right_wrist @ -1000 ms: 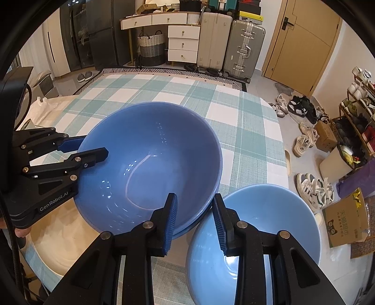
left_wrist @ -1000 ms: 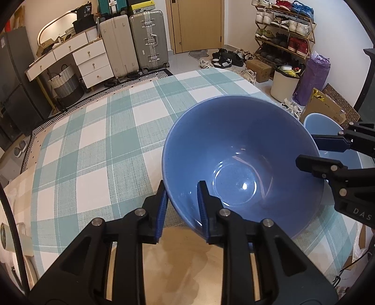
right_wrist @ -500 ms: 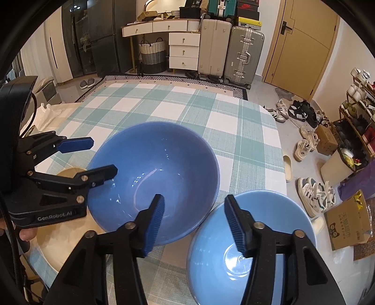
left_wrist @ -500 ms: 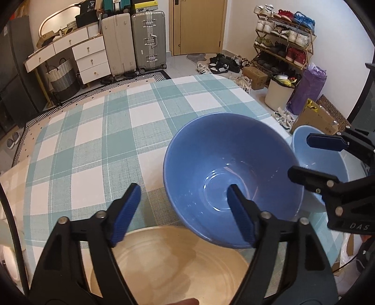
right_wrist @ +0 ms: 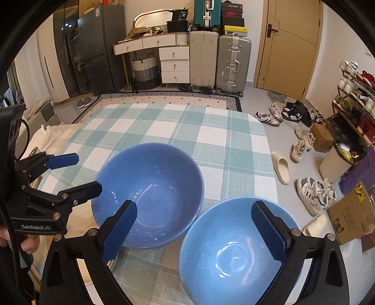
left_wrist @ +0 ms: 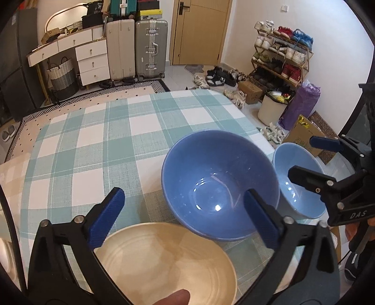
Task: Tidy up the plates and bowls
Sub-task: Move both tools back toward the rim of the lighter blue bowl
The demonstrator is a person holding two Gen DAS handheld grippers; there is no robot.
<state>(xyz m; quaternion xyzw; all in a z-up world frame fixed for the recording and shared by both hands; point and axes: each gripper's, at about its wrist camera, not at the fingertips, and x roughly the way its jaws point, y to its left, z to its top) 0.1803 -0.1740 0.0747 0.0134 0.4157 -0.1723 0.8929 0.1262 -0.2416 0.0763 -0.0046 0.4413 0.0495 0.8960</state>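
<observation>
Two tools, left (left_wrist: 182, 218) and right (right_wrist: 195, 231), opening wide, empty; checked tablecloth (left_wrist: 98, 145); suitcases (left_wrist: 138, 49) behind.

"DAS" marks the right gripper (left_wrist: 311, 162); "GenRobot.AI" the left gripper (right_wrist: 80, 173).

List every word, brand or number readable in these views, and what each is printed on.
"DAS": white letters on the right gripper body, seen from the left wrist view.
"GenRobot.AI": on the left gripper body, right wrist view; blurred, so the reading is approximate.
Cardboard box on the floor: printed characters, too blurred to read.
Boxes stacked on the suitcases: labels too small.
</observation>
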